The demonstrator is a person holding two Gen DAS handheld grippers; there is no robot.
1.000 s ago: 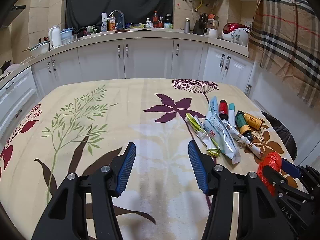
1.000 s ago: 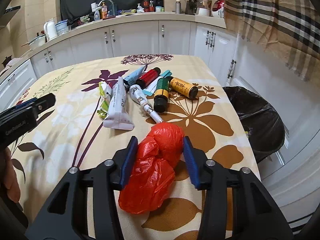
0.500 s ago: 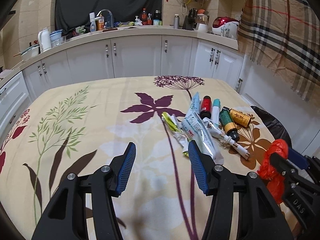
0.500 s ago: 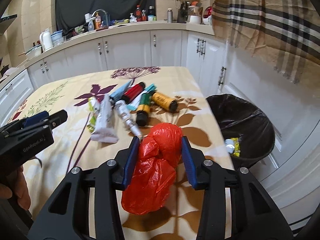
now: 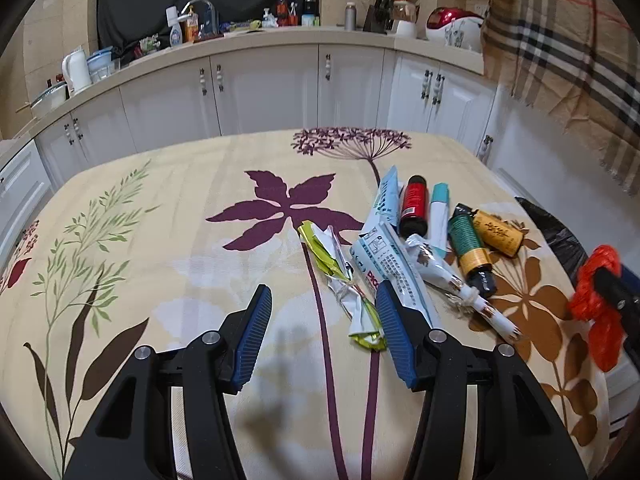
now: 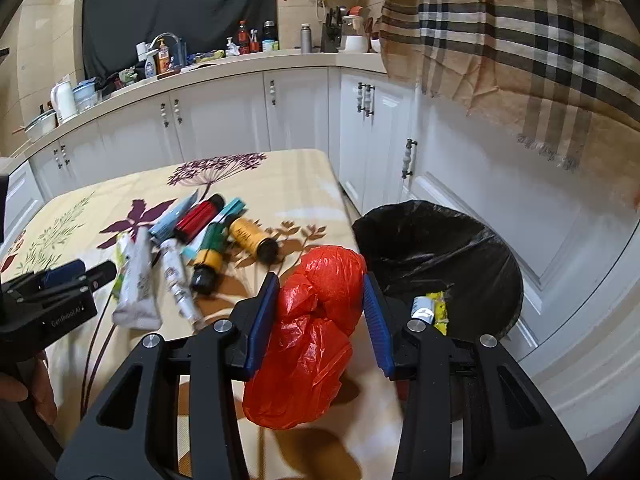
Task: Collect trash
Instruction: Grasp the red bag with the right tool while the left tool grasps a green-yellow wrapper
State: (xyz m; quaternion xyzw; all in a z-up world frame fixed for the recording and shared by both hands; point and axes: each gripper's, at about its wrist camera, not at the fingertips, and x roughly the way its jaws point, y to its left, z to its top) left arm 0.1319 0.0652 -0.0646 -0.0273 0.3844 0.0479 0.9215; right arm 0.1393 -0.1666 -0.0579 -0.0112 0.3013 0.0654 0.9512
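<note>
My right gripper [image 6: 320,312] is shut on a crumpled red plastic bag [image 6: 308,344] and holds it above the table's right edge, next to the black-lined trash bin [image 6: 440,256]. The bag also shows at the right of the left wrist view [image 5: 596,300]. My left gripper [image 5: 322,330] is open and empty, low over the table, with a green-and-white wrapper [image 5: 344,284] between its fingertips. Right of it lie a white-blue tube [image 5: 392,264], a red bottle [image 5: 414,204], a green bottle [image 5: 470,248], a yellow bottle [image 5: 498,234] and a thin white tube [image 5: 460,284].
The table carries a floral cloth [image 5: 160,240]. The bin stands on the floor off the table's right side and holds some trash [image 6: 430,308]. White cabinets [image 5: 260,92] and a cluttered counter run behind. A plaid cloth [image 6: 520,40] hangs at the right.
My right gripper has carried the red bag up and rightward, toward the bin. My left gripper has moved right, closer to the pile of wrappers and tubes.
</note>
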